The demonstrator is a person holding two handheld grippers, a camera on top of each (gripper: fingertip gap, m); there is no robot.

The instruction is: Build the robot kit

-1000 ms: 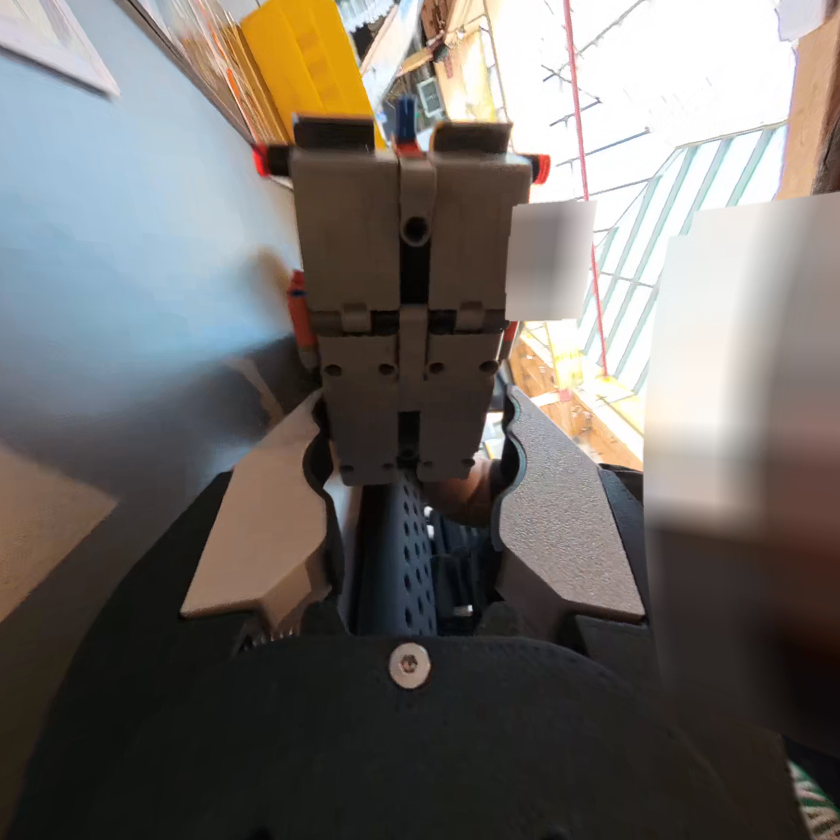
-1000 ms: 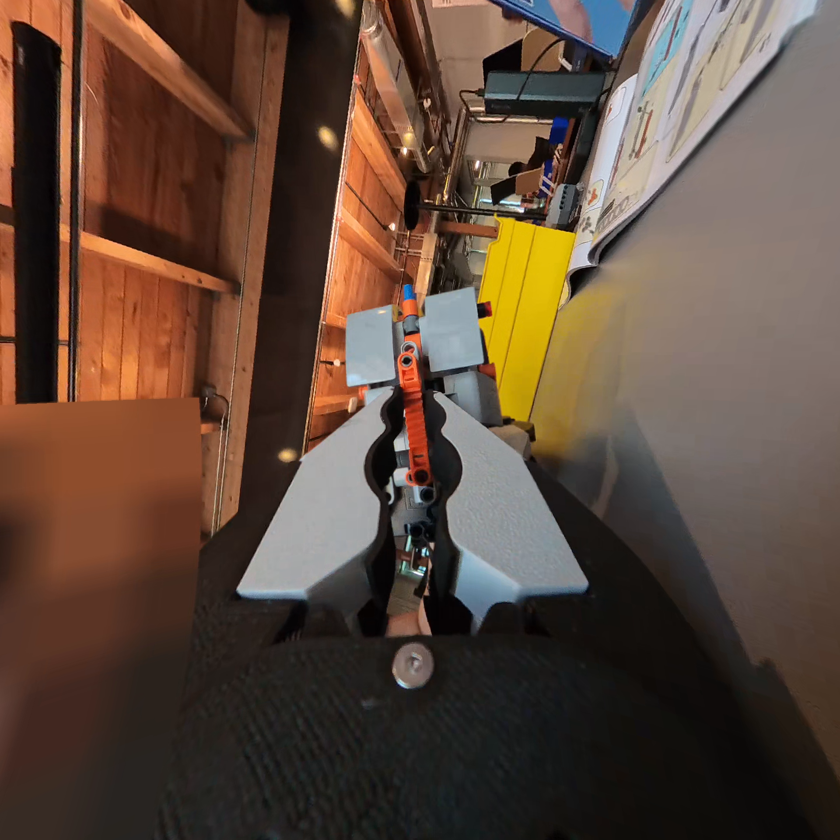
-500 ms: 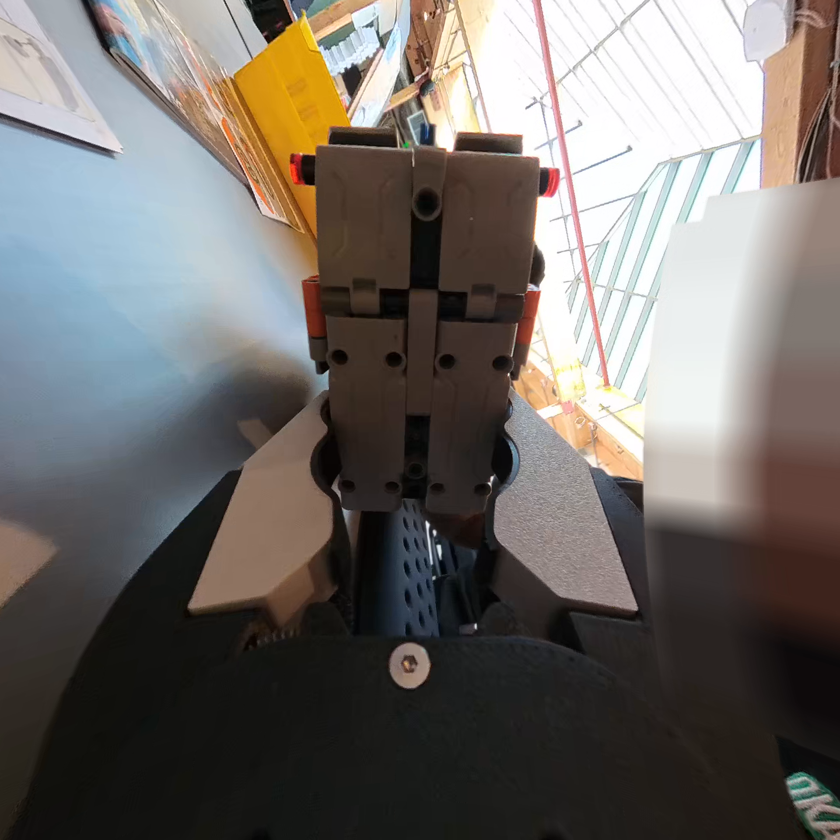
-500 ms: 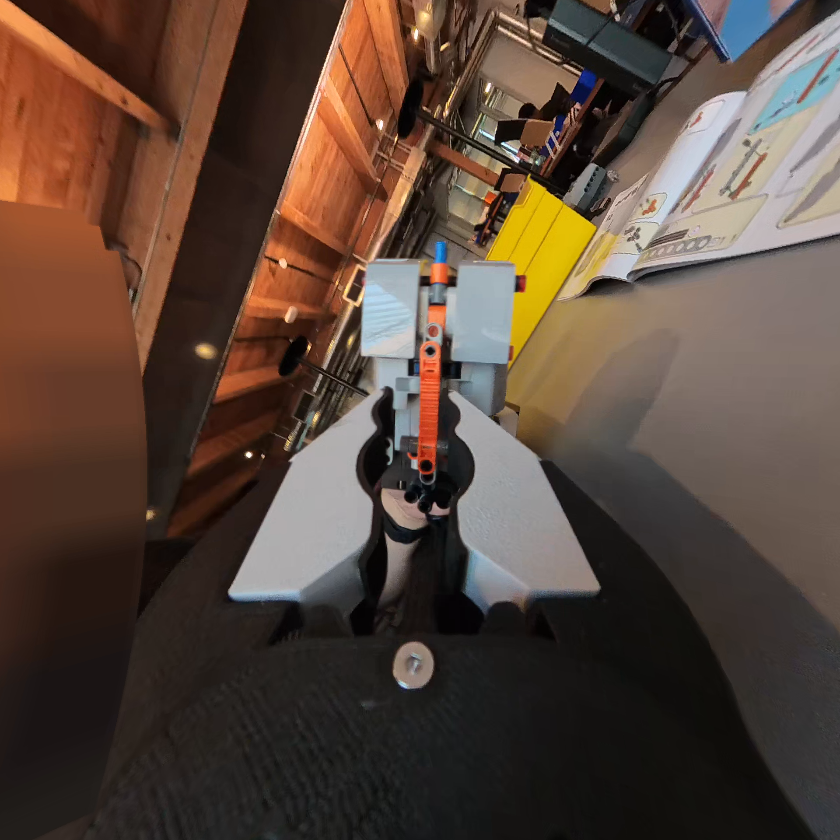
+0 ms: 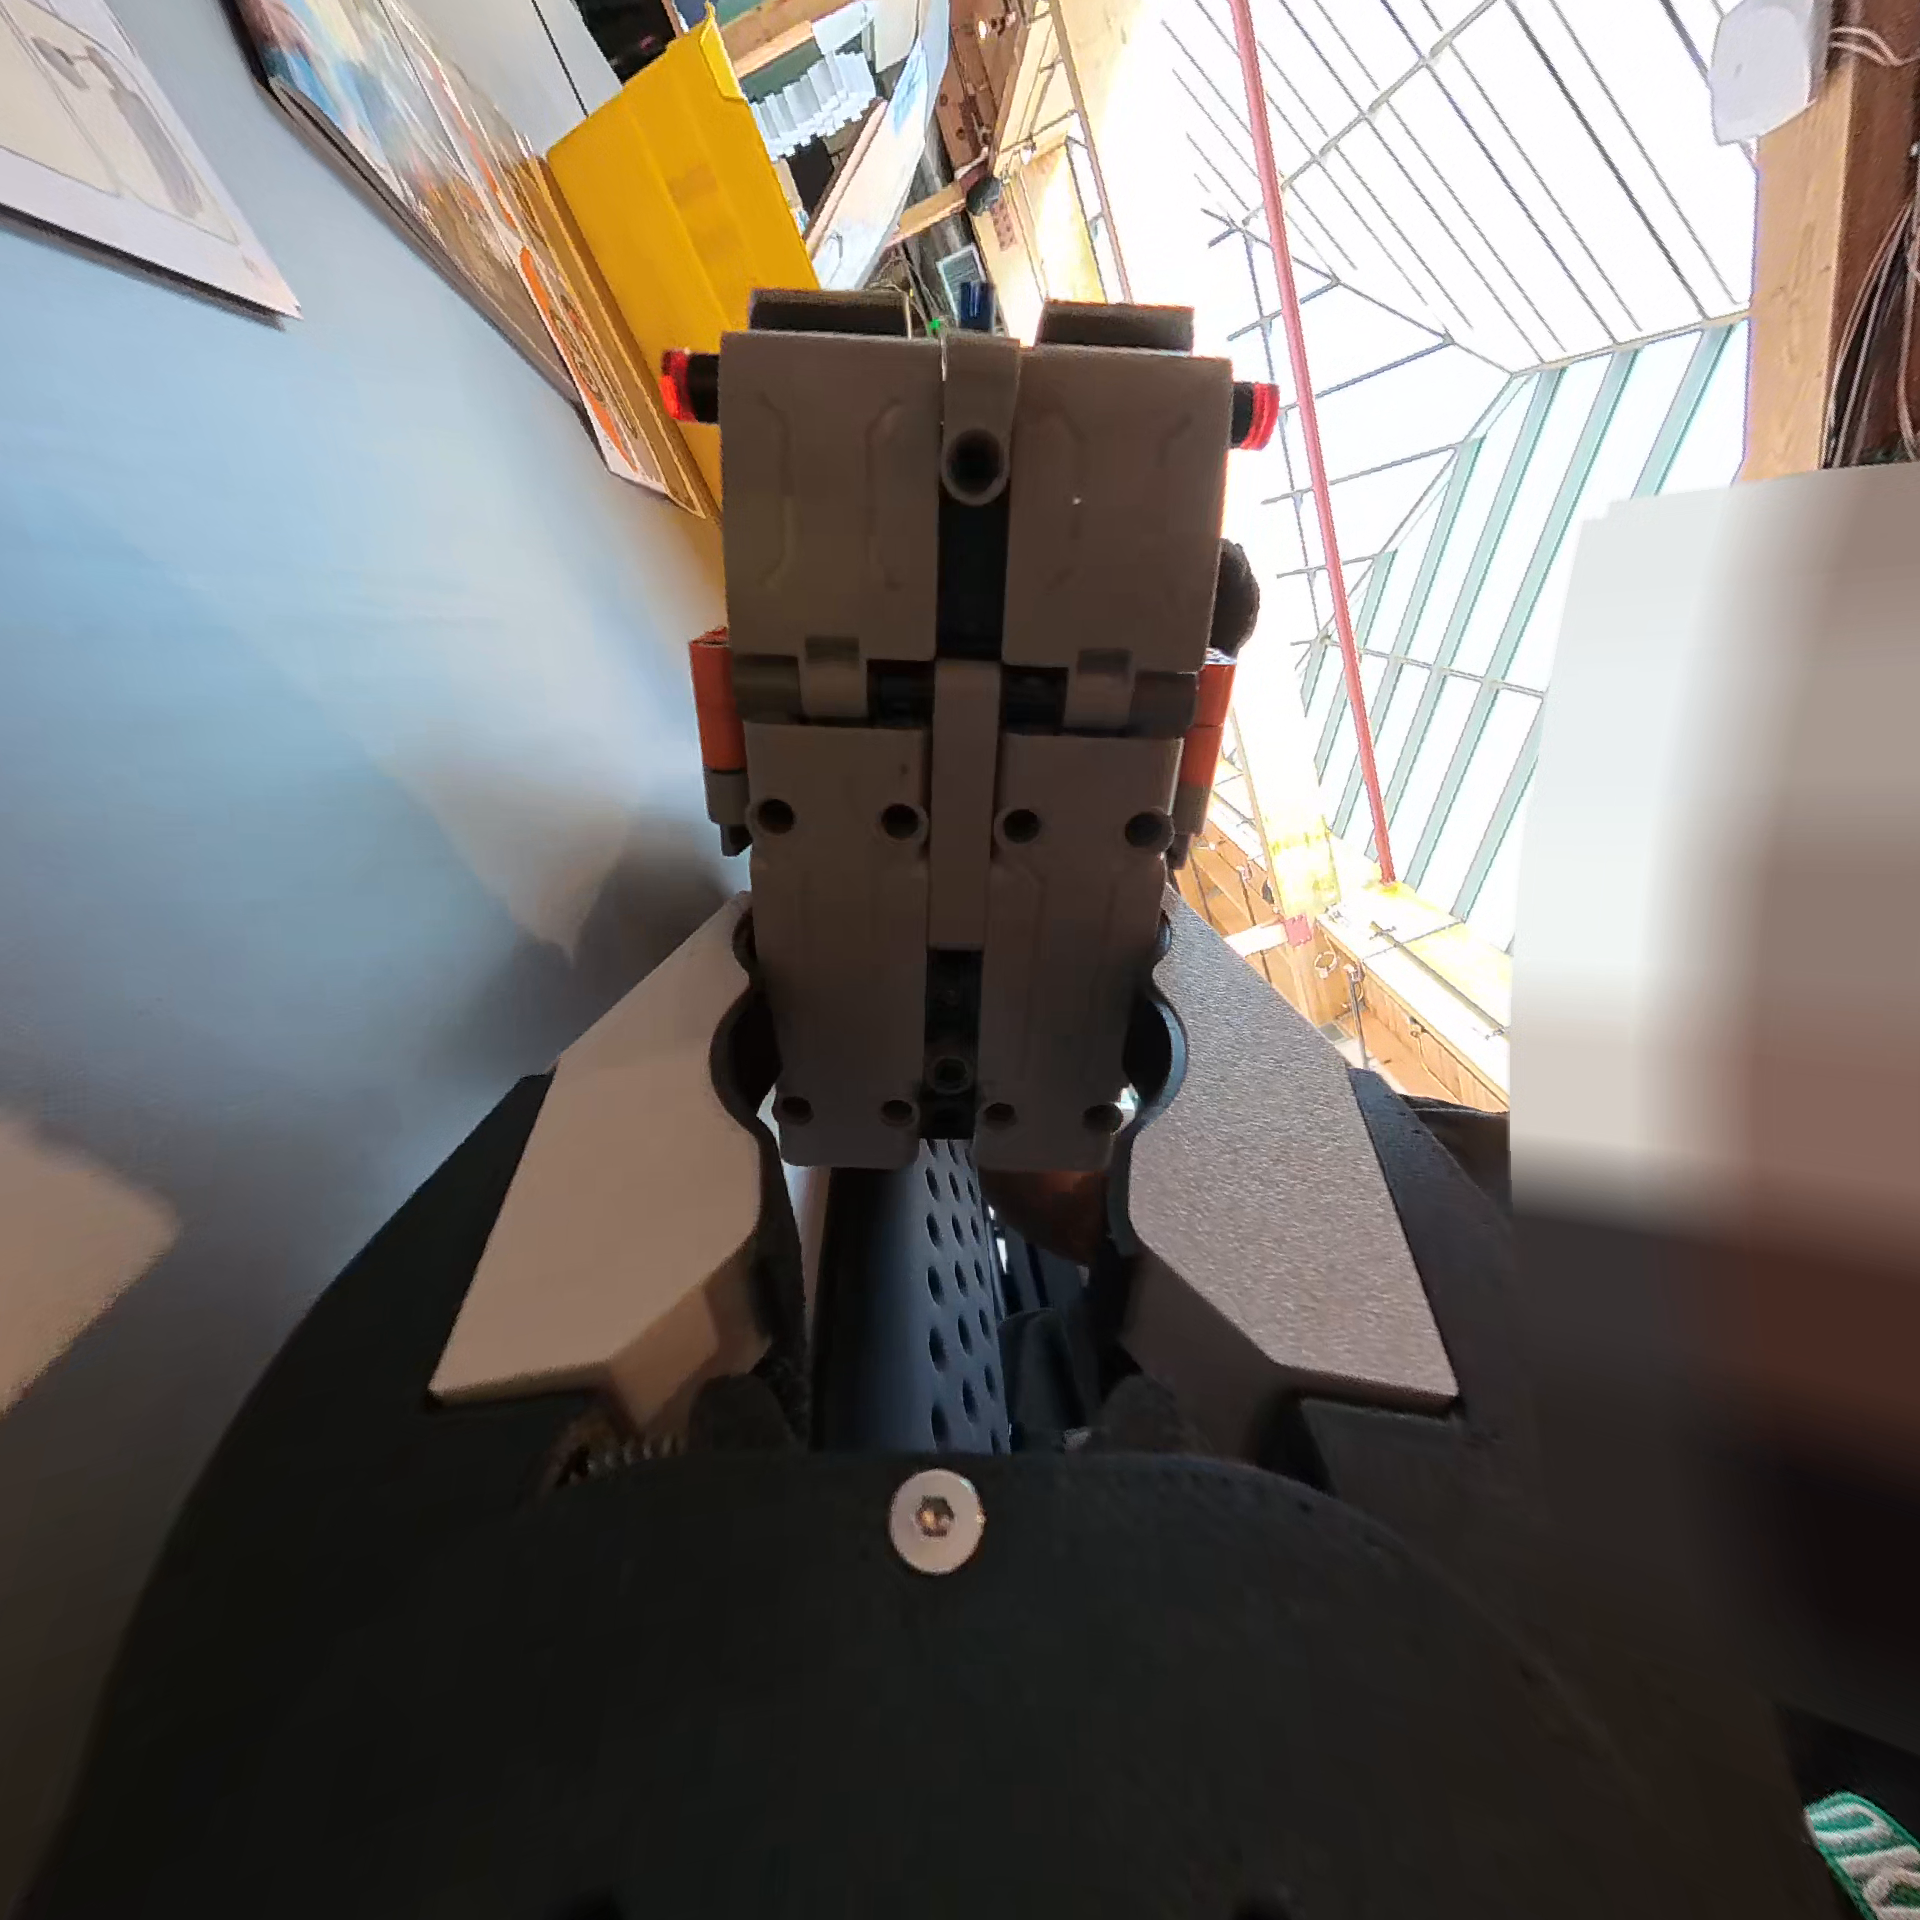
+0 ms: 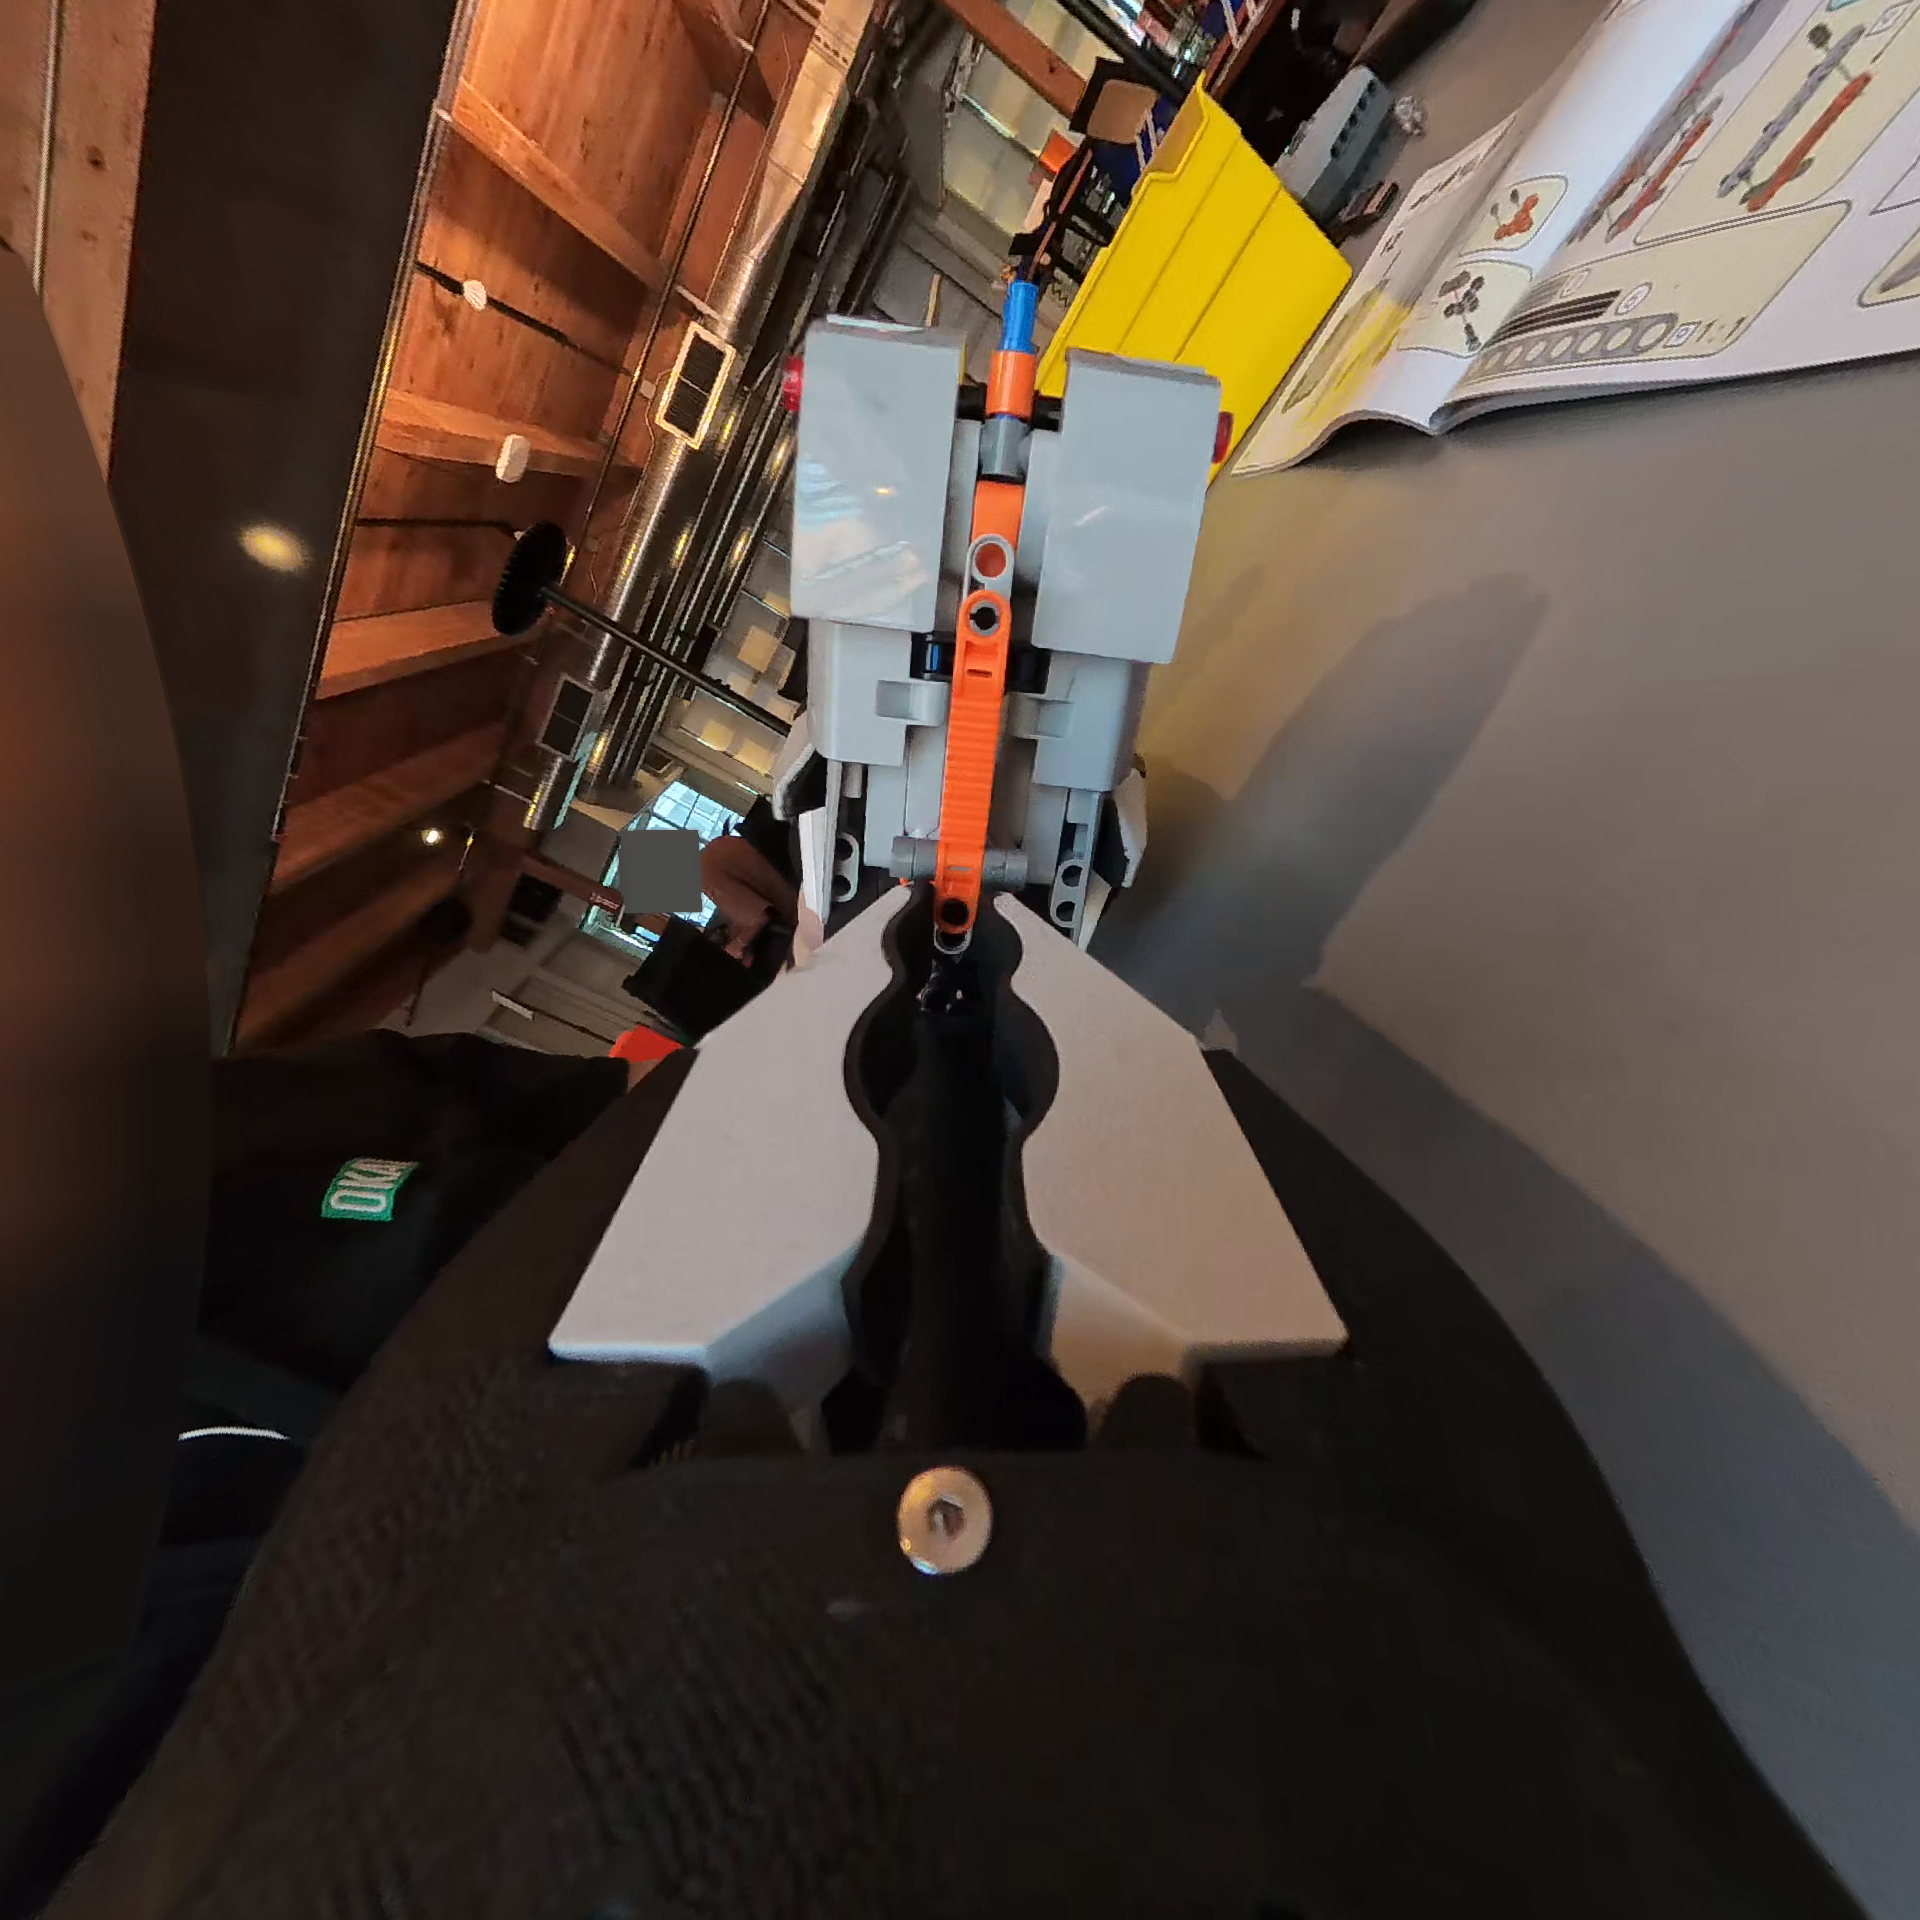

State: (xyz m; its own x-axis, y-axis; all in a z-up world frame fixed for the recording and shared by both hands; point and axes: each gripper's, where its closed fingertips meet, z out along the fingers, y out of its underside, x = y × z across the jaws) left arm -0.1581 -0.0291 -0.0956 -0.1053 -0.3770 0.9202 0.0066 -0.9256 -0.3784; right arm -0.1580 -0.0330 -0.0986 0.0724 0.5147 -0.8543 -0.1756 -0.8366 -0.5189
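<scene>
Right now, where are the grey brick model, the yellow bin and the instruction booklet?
grey brick model (image 5: 966, 727), left wrist view, its underside.
yellow bin (image 6: 1205, 249), right wrist view, its side wall.
instruction booklet (image 6: 1621, 260), right wrist view, its open page.

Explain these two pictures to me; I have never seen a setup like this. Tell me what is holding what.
There is no robot here. A person holds a pair of hand-operated tongs in each hand, and each pair carries a camera that looks forward along its two fingers. One picture comes from the left tongs, the other from the right tongs. Both cameras are tilted, so the grey table runs up one side of each picture.

Both tongs grip the same thing, a grey brick model. The left pair clamps its broad lower end from both sides. The right pair pinches it at the bottom of the orange beam on the opposite face.

On the table lie an open instruction booklet and a yellow bin.
</scene>
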